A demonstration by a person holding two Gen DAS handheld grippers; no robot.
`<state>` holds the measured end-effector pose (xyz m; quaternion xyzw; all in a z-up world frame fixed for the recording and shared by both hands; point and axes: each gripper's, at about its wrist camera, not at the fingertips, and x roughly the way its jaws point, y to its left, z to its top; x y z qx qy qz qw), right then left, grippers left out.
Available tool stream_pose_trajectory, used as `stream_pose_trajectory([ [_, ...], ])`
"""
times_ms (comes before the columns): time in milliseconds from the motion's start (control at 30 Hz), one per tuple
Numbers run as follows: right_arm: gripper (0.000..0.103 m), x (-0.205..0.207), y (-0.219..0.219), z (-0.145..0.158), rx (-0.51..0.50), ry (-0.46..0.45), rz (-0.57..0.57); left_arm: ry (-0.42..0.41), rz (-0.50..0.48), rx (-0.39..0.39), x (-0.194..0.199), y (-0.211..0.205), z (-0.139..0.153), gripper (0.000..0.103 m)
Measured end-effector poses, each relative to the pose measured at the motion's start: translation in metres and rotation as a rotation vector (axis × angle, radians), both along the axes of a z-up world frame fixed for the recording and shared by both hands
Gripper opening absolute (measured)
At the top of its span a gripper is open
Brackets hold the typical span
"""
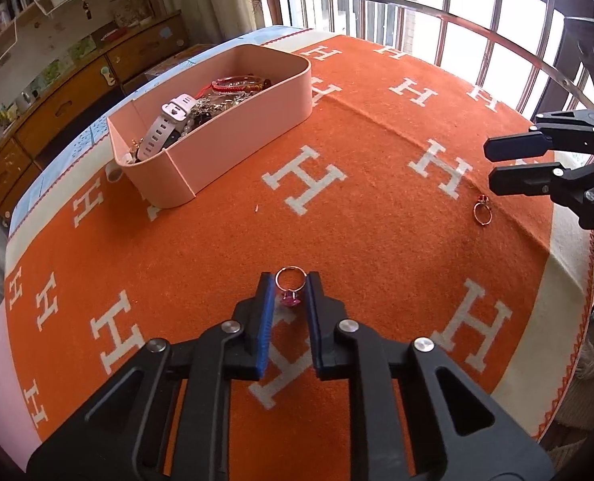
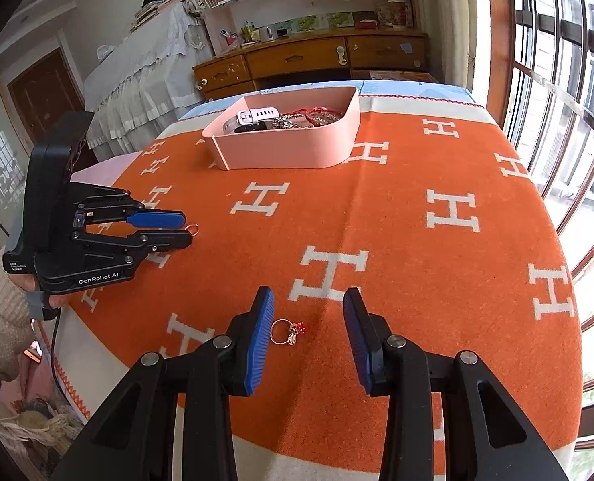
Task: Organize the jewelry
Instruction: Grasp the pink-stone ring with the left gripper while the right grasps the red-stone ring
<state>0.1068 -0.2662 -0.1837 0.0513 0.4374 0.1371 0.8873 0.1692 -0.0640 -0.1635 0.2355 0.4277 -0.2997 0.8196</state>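
Note:
My left gripper (image 1: 291,280) is shut on a silver ring with a pink stone (image 1: 289,289), held between its blue pads just above the orange blanket. It also shows in the right wrist view (image 2: 188,229), with the ring (image 2: 193,229) at its tips. My right gripper (image 2: 309,300) is open over a gold ring with red stones (image 2: 289,330), which lies on the blanket between the fingers, nearer the left one. That ring (image 1: 482,211) and the right gripper (image 1: 488,164) show at the right of the left wrist view. A pink box (image 1: 233,128) holds jewelry.
The pink box (image 2: 293,148) stands at the far side of the orange H-pattern blanket (image 2: 417,280) and holds a white watch (image 1: 168,124), red bracelets and chains. Barred windows run along one side. A wooden cabinet (image 2: 309,60) stands beyond the table.

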Motion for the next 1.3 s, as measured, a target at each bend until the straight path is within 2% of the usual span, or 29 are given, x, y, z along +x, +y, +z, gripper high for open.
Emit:
stream_pose_trajectory([
  [67, 0.036, 0.000, 0.002, -0.001, -0.028, -0.006, 0.024, -0.030, -0.001, 0.016, -0.004, -0.003, -0.001, 0.011],
  [167, 0.036, 0.001, 0.005, -0.003, -0.074, -0.010, 0.081, -0.017, 0.027, -0.004, -0.005, 0.000, -0.001, 0.011],
  [267, 0.036, 0.002, 0.009, -0.004, -0.136, -0.019, 0.179, -0.003, 0.055, -0.025, -0.008, 0.004, -0.002, 0.008],
  [400, 0.036, 0.002, 0.015, -0.004, -0.215, -0.051, 0.335, -0.005, 0.097, -0.039, -0.017, 0.009, -0.003, 0.008],
  [600, 0.036, 0.006, 0.022, -0.013, -0.326, -0.051, 0.556, 0.028, 0.143, -0.086, -0.033, 0.018, 0.000, 0.008],
  [733, 0.030, 0.007, 0.022, -0.019, -0.369, -0.058, 0.668, 0.045, 0.166, -0.104, -0.041, 0.023, 0.000, 0.008],
  [767, 0.027, 0.006, 0.023, -0.019, -0.373, -0.065, 0.684, 0.049, 0.174, -0.105, -0.042, 0.024, -0.001, 0.008],
  [933, 0.027, 0.011, 0.030, -0.020, -0.409, -0.096, 0.723, 0.071, 0.214, -0.133, -0.044, 0.029, -0.002, 0.008],
  [1133, 0.023, 0.021, 0.034, -0.021, -0.351, -0.070, 0.694, 0.087, 0.247, -0.146, -0.044, 0.033, -0.001, 0.008],
  [1300, 0.023, 0.015, 0.028, -0.021, -0.344, -0.072, 0.657, 0.102, 0.276, -0.166, -0.043, 0.040, -0.001, 0.008],
])
